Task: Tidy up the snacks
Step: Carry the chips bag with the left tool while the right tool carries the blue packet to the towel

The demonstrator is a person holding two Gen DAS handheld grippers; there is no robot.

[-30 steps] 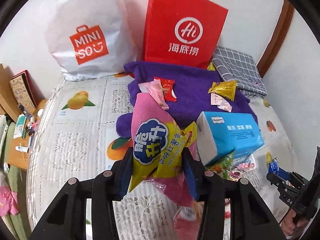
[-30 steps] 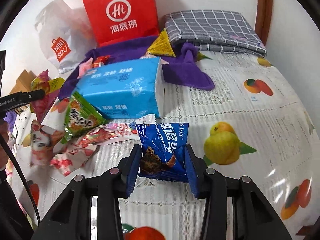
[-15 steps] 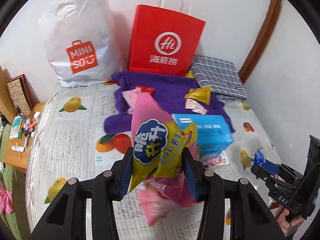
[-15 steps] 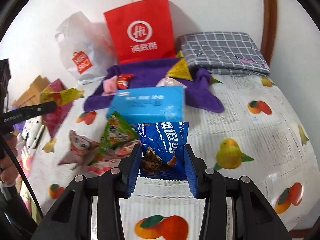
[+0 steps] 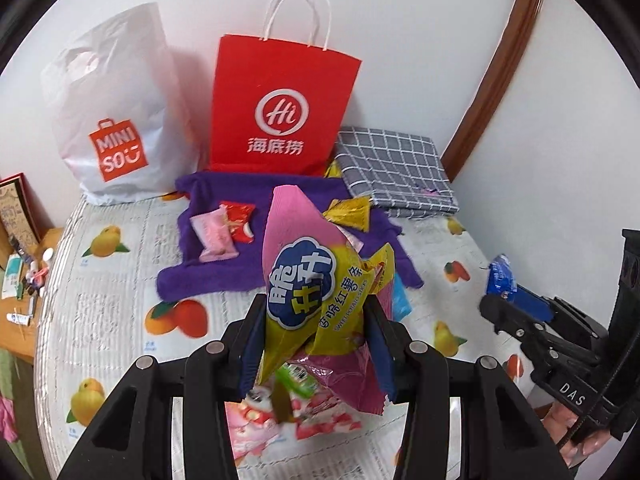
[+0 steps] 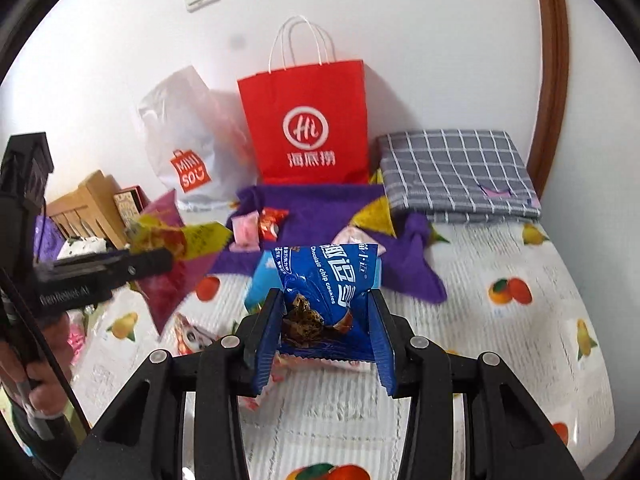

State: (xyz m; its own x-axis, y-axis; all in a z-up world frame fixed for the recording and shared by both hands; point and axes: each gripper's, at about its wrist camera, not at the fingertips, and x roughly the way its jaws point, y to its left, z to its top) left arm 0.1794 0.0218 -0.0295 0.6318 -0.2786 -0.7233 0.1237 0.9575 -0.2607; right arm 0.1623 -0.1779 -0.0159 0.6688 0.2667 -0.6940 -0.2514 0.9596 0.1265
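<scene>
While the left gripper pinches a pink-and-yellow chip bag between closed jaws above the bed, the right gripper clamps a blue cookie pack. Farther, at twelve o'clock, a purple cloth holds small snacks before a red bag.

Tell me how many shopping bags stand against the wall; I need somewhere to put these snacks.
2: a white Miniso plastic bag on the left and a red paper bag with handles beside it, both behind the purple cloth.
</scene>
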